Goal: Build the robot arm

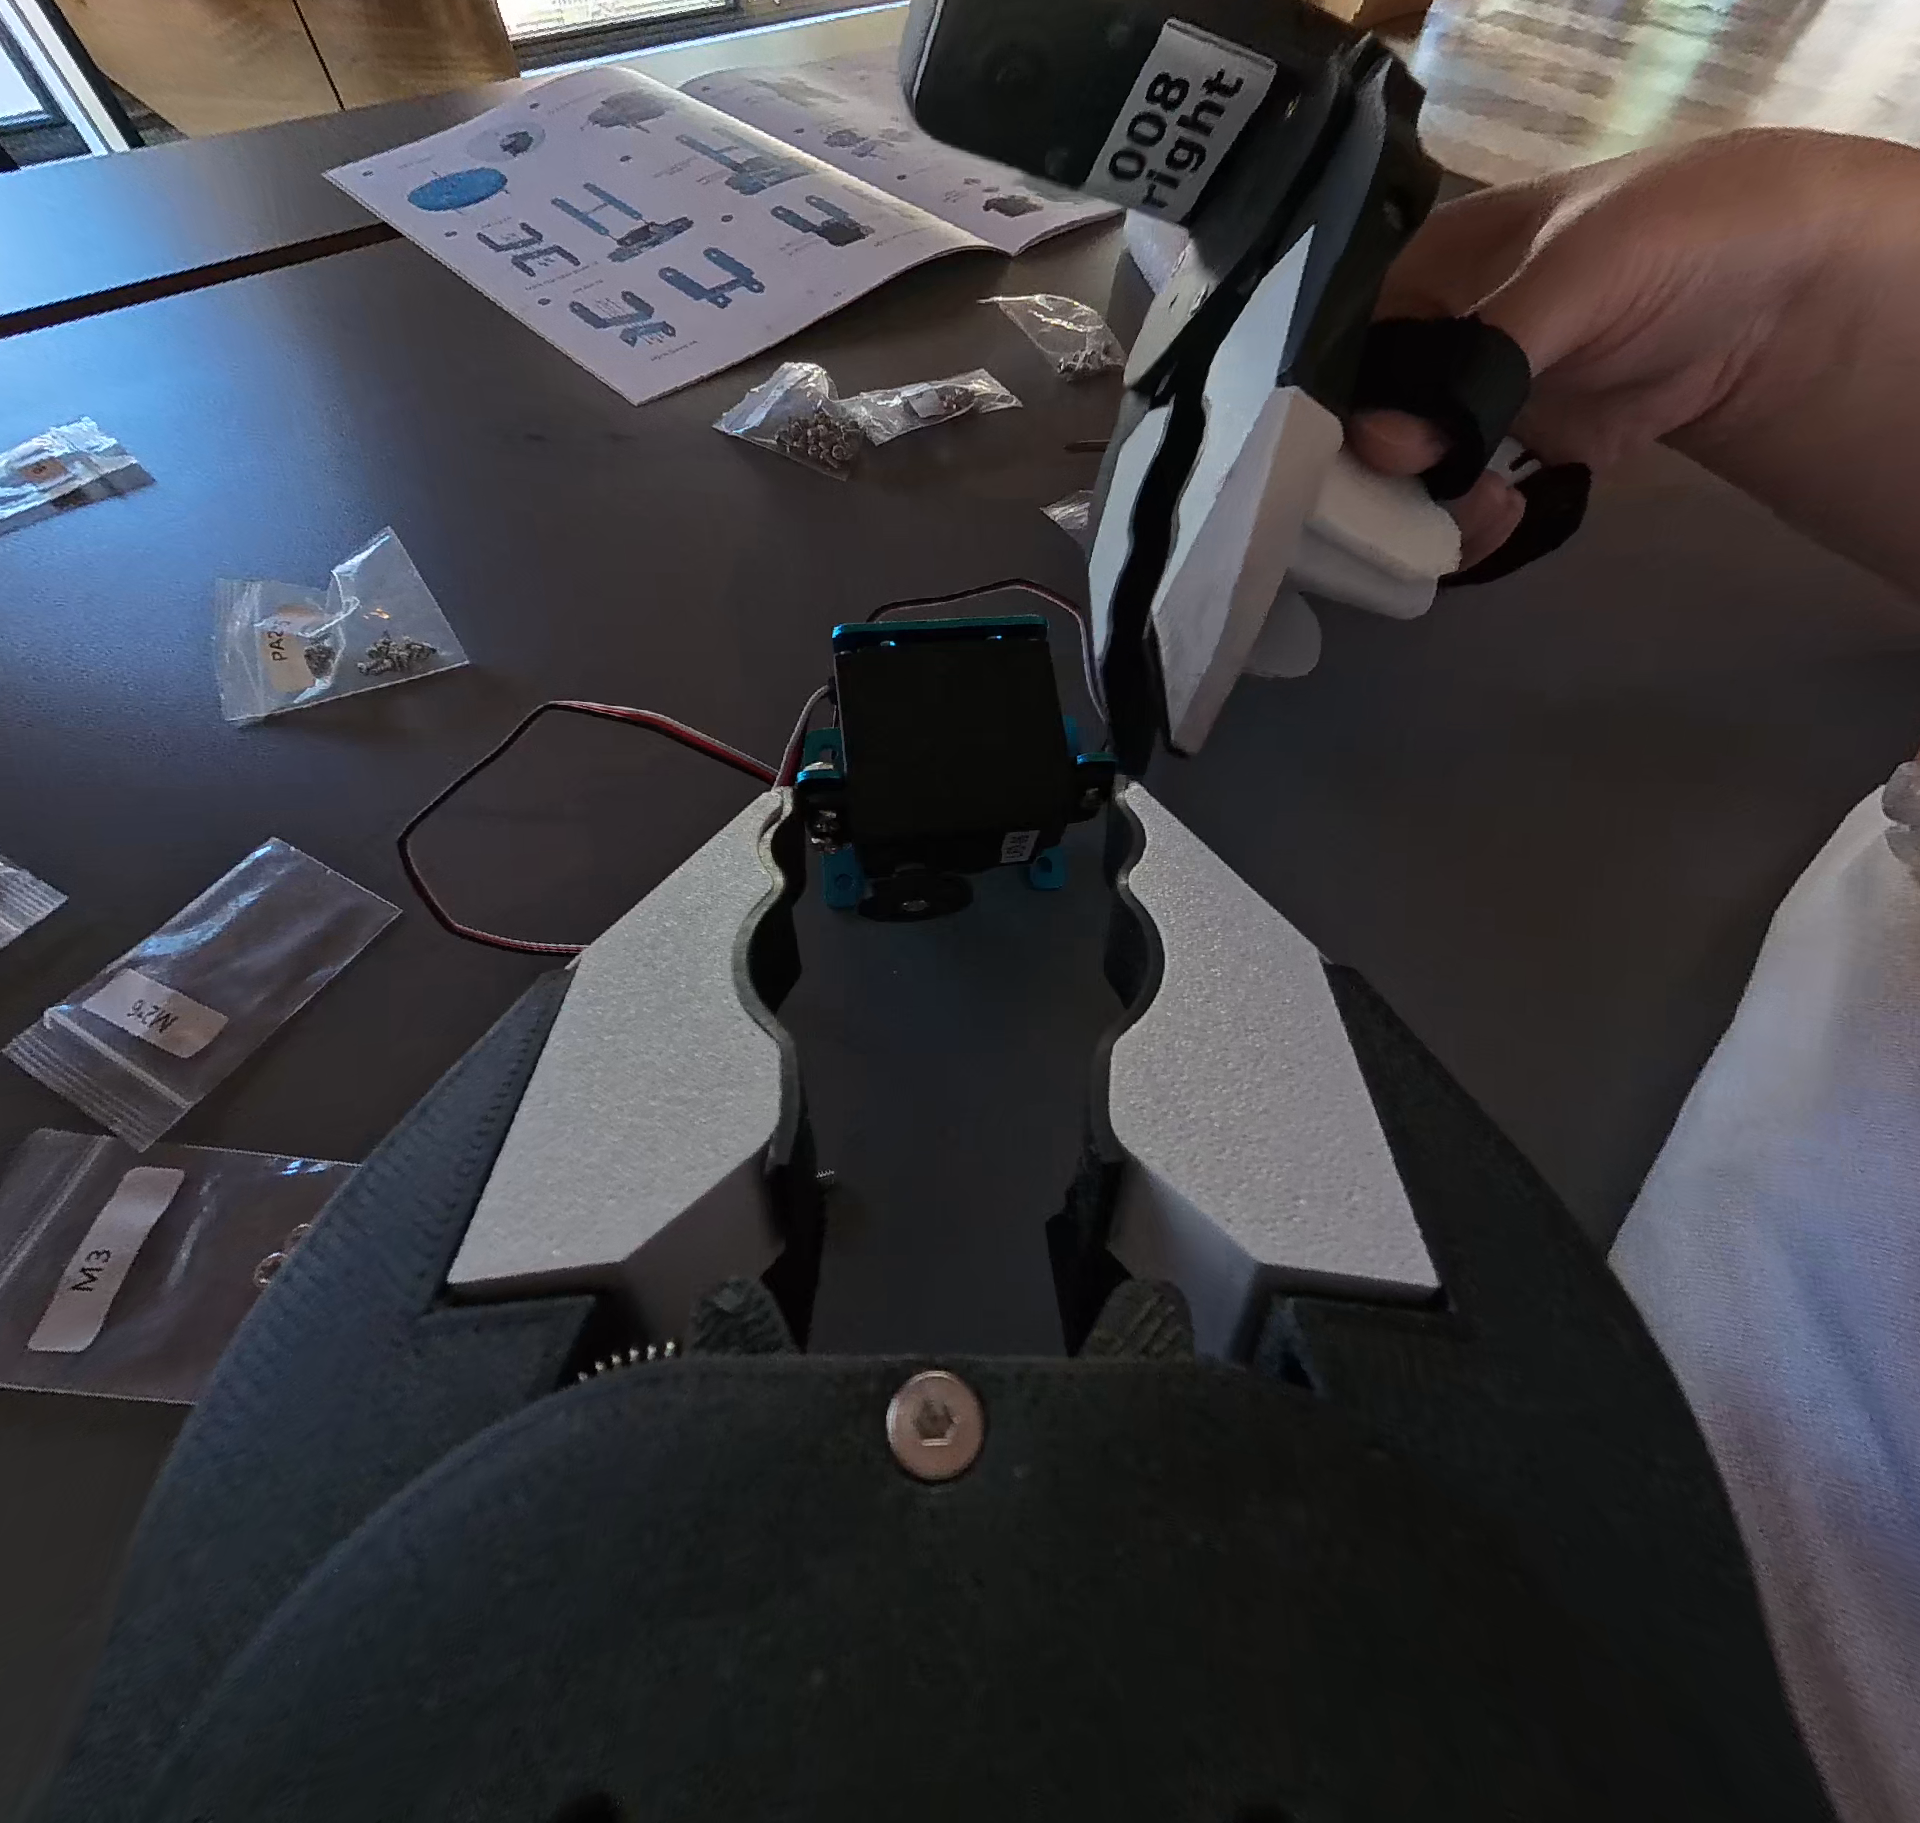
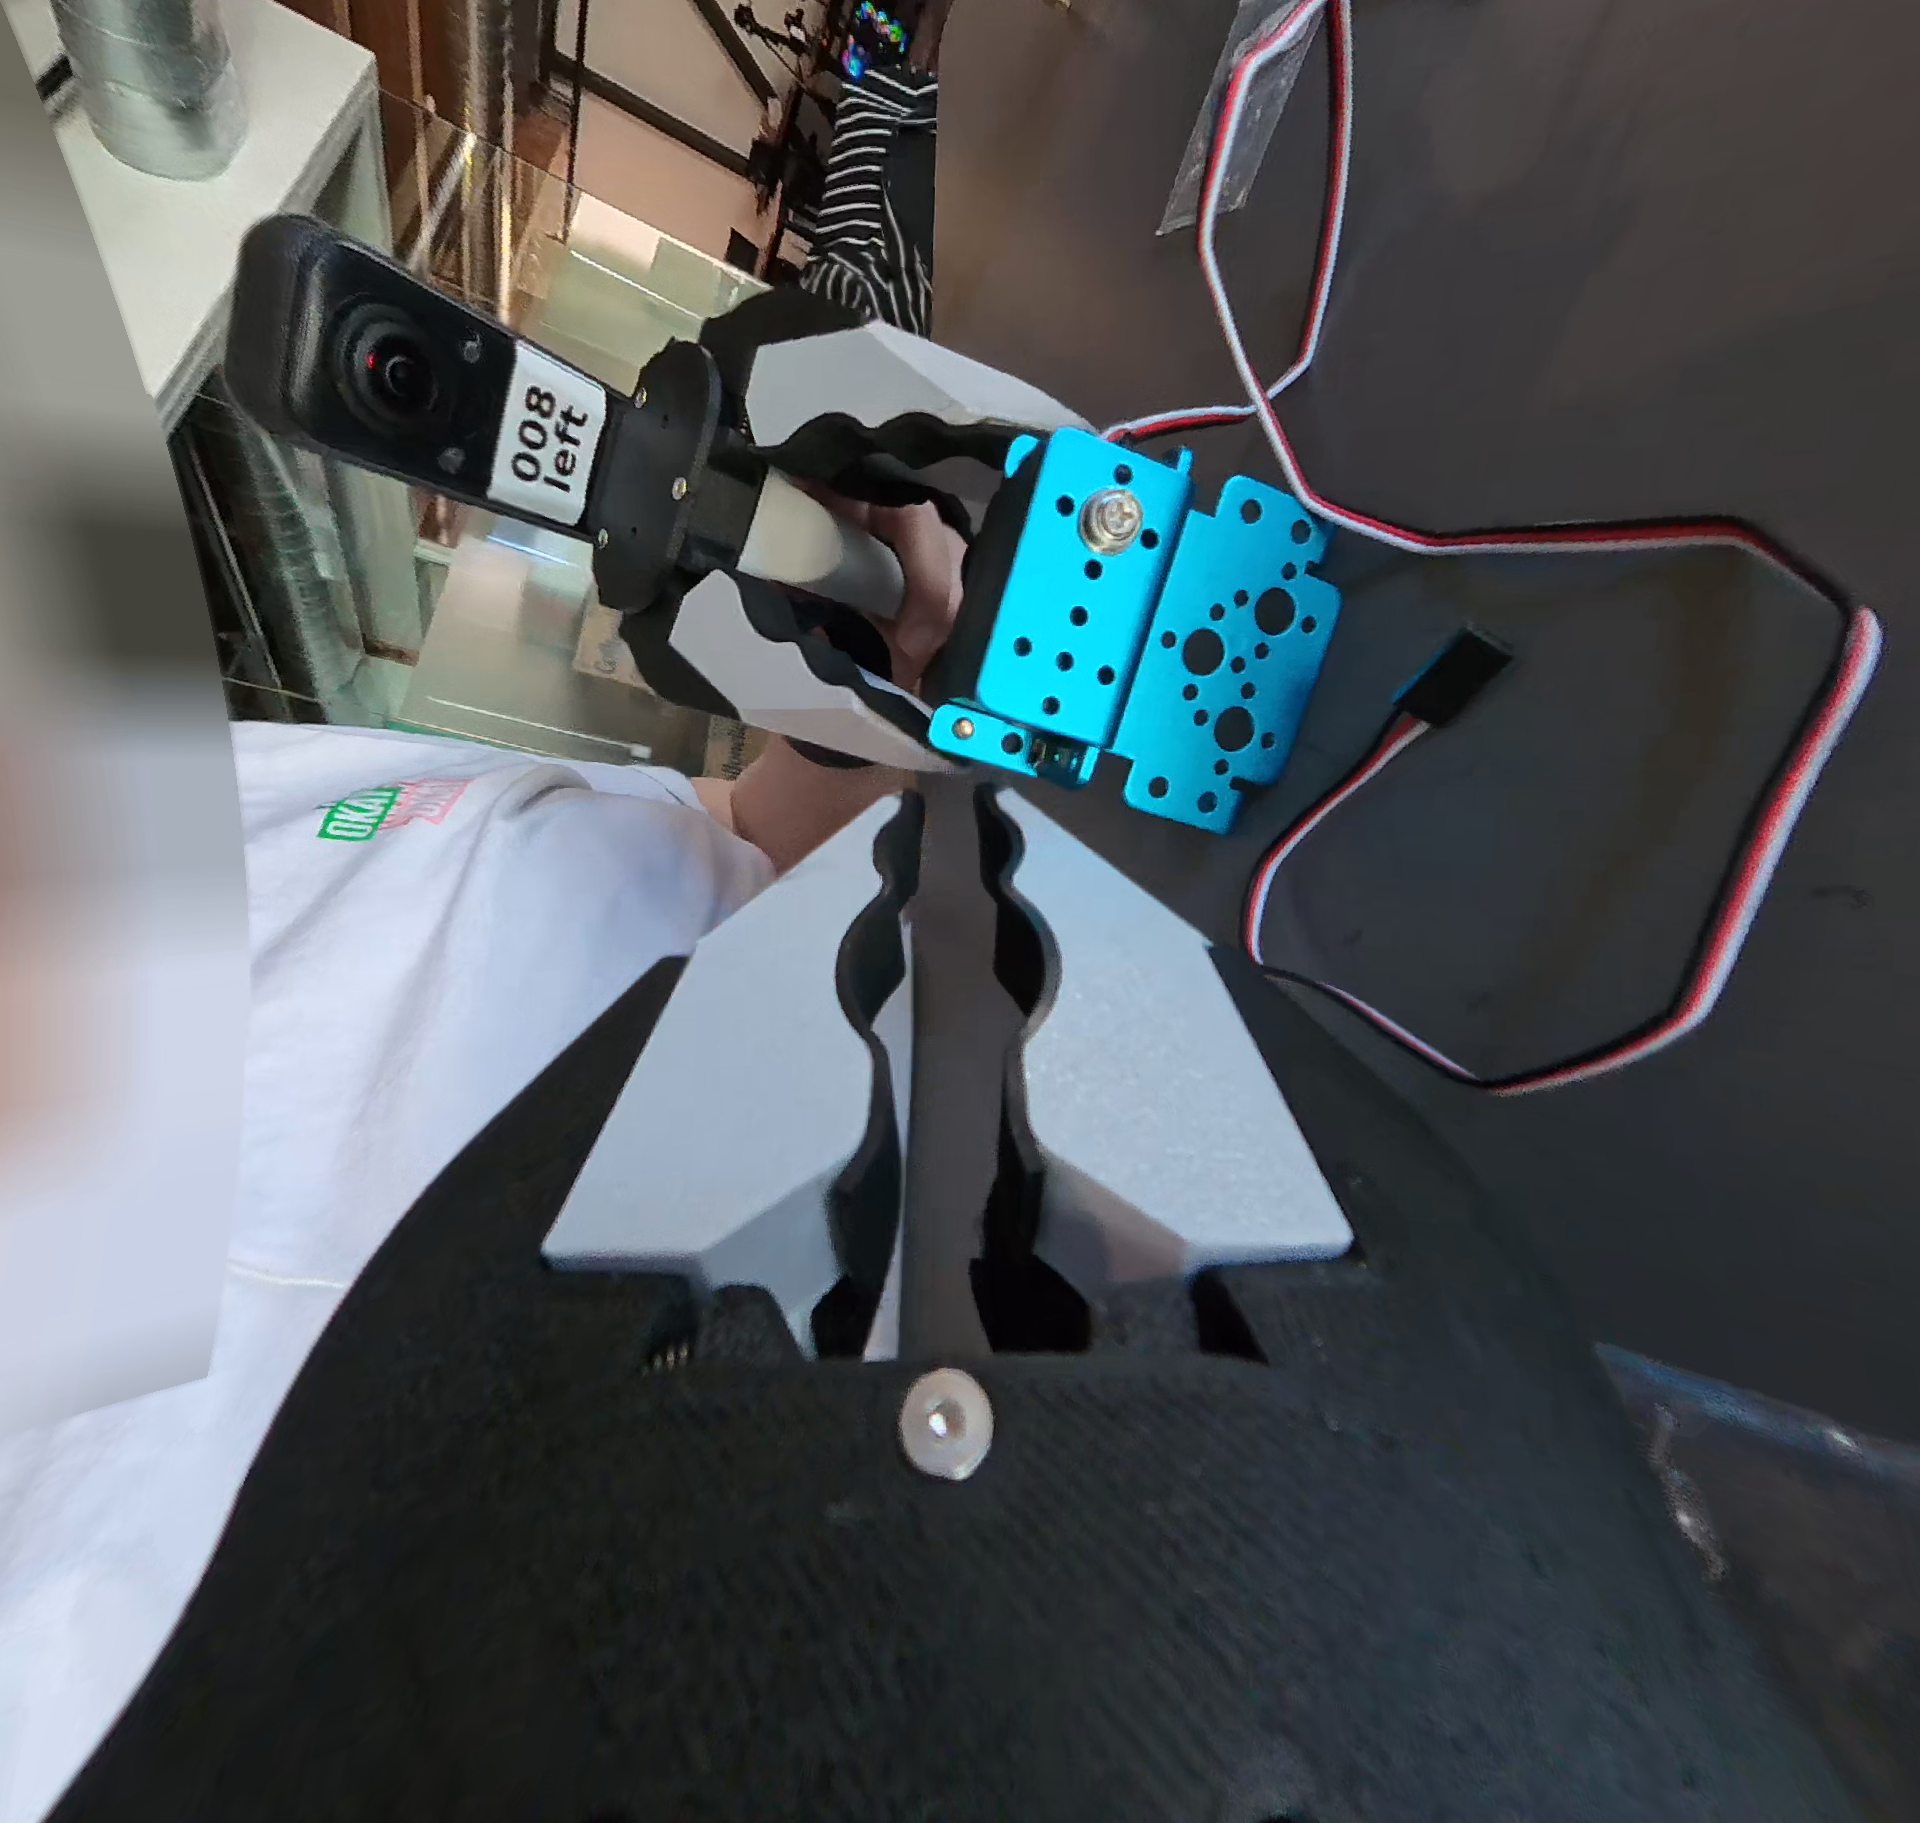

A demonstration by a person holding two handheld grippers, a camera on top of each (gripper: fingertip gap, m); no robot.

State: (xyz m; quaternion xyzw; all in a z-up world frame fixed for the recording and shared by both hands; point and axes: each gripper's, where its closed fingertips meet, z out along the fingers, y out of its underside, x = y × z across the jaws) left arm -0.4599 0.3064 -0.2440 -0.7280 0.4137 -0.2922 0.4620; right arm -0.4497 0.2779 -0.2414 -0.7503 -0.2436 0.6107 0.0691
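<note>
My left gripper [image 1: 956, 807] is shut on a black servo [image 1: 940, 745] mounted in a blue metal bracket [image 2: 1081, 578], holding it at the fingertips just above the dark table [image 1: 623, 547]. The servo's red, white and black wire [image 1: 407, 843] loops across the table to a black connector [image 2: 1455, 672]. My right gripper [image 2: 948, 799] comes down from the upper right in the left wrist view [image 1: 1132, 745]. Its jaws are almost closed with nothing visible between them, and its tips are right at the bracket's lower corner. The left gripper also shows in the right wrist view [image 2: 987, 578].
An open instruction booklet [image 1: 665, 215] lies at the back of the table. Several small plastic bags of screws [image 1: 332, 630] [image 1: 821, 423] and labelled bags [image 1: 177, 1004] are scattered to the left and centre. A person's hand [image 1: 1662, 319] and white shirt [image 2: 416, 994] are close by. The black connector [image 2: 1455, 672] is about 7 cm from my left fingertips.
</note>
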